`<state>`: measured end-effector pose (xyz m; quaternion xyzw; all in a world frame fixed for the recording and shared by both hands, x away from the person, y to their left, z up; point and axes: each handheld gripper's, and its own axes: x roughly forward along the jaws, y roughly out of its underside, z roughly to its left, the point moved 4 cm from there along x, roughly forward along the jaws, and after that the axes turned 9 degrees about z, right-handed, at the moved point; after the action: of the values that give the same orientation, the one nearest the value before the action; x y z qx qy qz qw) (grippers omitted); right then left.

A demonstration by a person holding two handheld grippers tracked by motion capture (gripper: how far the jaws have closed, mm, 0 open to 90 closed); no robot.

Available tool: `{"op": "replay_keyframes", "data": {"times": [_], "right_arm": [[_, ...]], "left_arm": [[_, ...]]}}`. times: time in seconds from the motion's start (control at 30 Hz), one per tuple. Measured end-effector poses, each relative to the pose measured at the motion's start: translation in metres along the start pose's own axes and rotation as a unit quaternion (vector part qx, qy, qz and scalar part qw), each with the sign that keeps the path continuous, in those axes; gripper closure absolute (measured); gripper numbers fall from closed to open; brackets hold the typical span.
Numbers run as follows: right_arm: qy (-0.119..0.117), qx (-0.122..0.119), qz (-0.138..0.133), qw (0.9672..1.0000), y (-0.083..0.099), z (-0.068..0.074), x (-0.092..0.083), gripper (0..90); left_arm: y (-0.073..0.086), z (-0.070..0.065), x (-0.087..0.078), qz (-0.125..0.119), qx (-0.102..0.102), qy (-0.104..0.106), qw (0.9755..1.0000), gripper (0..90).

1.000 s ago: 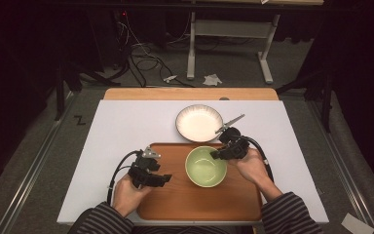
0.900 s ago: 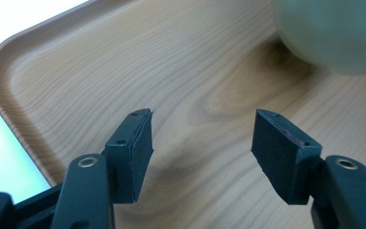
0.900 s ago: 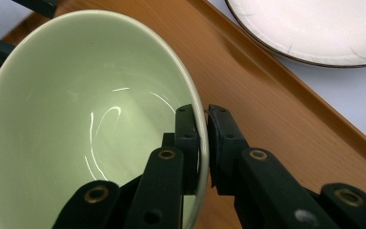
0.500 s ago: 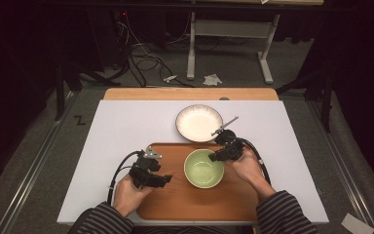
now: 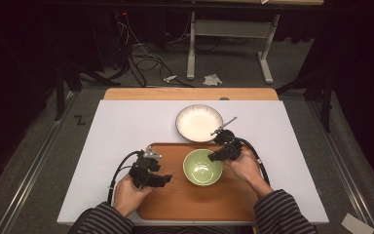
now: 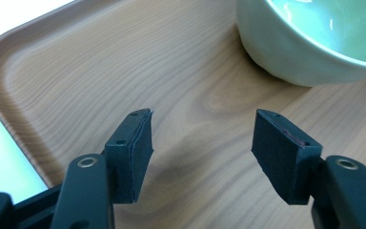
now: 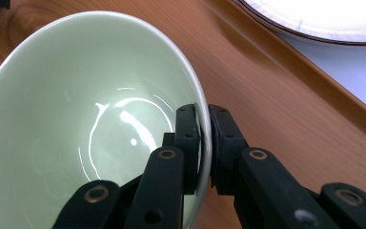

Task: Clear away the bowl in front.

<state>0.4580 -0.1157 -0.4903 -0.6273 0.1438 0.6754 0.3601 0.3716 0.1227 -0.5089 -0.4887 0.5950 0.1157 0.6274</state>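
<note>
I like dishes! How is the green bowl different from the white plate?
The green bowl is deep and pale green; the white plate is shallow, white, dark-rimmed. The bowl sits on the wooden tray; the plate sits beyond it on the white table. The right hand-held gripper pinches the bowl's rim; nothing holds the plate. Both are round and empty.

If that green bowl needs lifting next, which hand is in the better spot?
The right. Its tongs are shut on the green bowl's rim, one jaw inside, one outside. The left tongs are open above the wooden tray, beside the bowl.
</note>
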Motion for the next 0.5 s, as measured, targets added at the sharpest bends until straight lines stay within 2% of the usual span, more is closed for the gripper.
{"op": "replay_keyframes", "data": {"times": [0.13,0.5], "right_arm": [[0.011,-0.002,0.002,0.9999,0.0004,0.0007,0.0011,85.8],[0.015,-0.004,-0.004,0.9999,0.0011,0.0006,0.0029,85.4]], "left_arm": [[0.0004,-0.0002,-0.0006,-0.001,0.001,-0.003,1.0000,38.4],[0.0003,0.0003,-0.0009,-0.002,-0.002,-0.004,1.0000,38.4]]}}
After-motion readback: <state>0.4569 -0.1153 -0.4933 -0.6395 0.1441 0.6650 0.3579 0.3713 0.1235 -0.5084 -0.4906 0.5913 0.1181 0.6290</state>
